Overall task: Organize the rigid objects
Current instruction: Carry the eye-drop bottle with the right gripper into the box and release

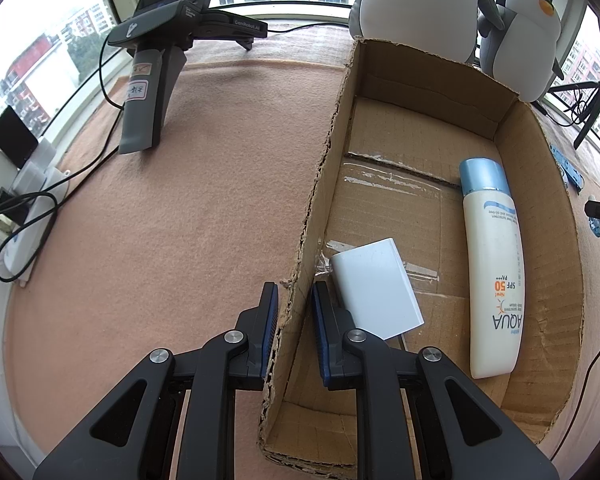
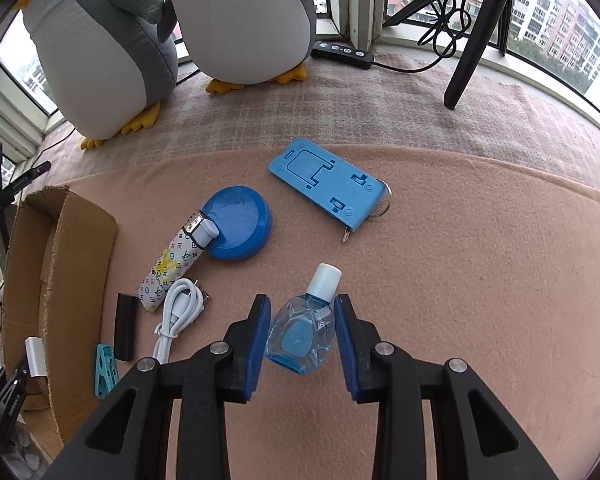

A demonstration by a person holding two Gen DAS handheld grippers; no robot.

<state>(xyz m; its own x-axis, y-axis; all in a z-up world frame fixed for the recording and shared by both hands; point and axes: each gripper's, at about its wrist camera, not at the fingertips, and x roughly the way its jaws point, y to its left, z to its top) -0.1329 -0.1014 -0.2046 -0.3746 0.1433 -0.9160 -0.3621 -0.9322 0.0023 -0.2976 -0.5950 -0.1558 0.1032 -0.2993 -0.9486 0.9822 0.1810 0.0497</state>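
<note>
Windows with apartment blocks beyond ring a desk (image 2: 480,280) draped in a peach felt blanket. Between the pads of the right tool (image 2: 302,336) sits a small clear plastic bottle of blue liquid with a white cap (image 2: 302,332), cap pointing away from the tool; the jaws stand narrow against its flanks and appear to grip it. I judge it light and rigid but smooth and faceted, so it could squirt out of a sloppy pinch; the broad flat sides of the body are the place to hold, not the tapering neck or cap.

Ahead and left of that tool lie a white coiled USB cable (image 2: 176,316), a monogram-patterned lighter (image 2: 172,268) resting against a round blue lid (image 2: 240,228), a black bar (image 2: 125,326) and a teal clip (image 2: 105,364). Further ahead is a flat blue plastic phone stand with a key ring (image 2: 328,184). Two plush penguins (image 2: 240,20) stand at the back.

Far to its left is an open cardboard box (image 2: 80,248). The left tool (image 1: 294,328) is clamped on that box's near wall, steadying it. Inside, just right of that tool, lies a white rectangular block (image 1: 376,288), and beyond it a white sunscreen bottle with a pale blue cap (image 1: 492,264).
</note>
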